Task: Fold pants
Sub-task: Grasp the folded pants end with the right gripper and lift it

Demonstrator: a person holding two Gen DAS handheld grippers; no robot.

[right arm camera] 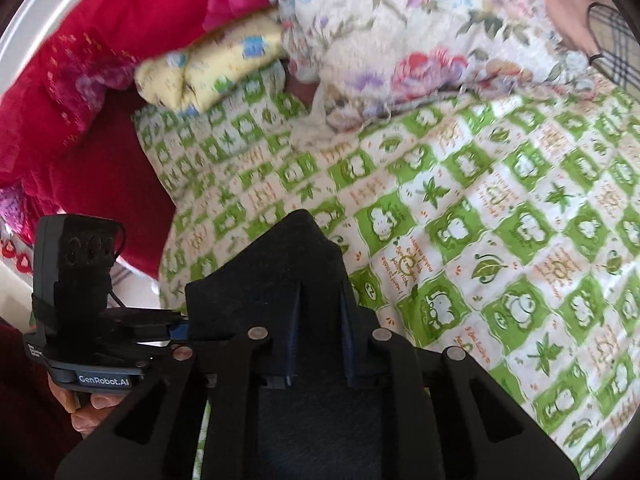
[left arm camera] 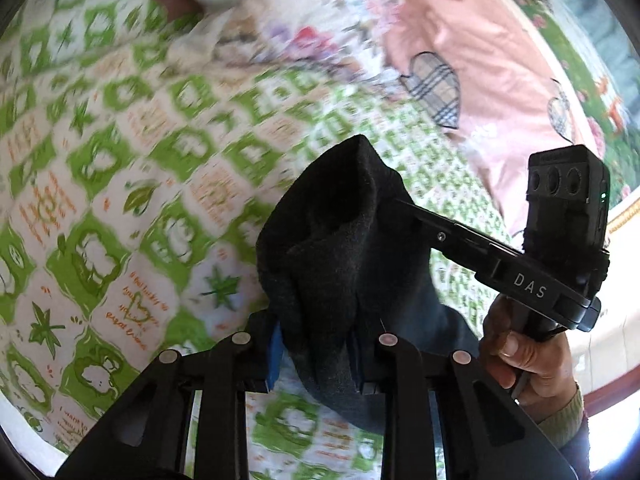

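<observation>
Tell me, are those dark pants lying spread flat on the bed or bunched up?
Bunched up: the dark pants rise in a crumpled peak, pinched in the left gripper and the right gripper.

Black pants [left arm camera: 340, 248]; green-and-white checked bedsheet [right arm camera: 500, 200], orange lettering; red cloth [right arm camera: 100, 60] at ten o'clock; floral quilt [right arm camera: 400, 40].

The white letters "DAS" are printed on the black plastic right gripper [left arm camera: 394, 200] seen from the left wrist. "GenRobot.AI" is printed in white on the black plastic left gripper [right arm camera: 180, 326]. Orange lettering, including "I want to", is scattered over the green-and-white checked cotton bedsheet [left arm camera: 120, 208], mostly too blurred to be read.
</observation>
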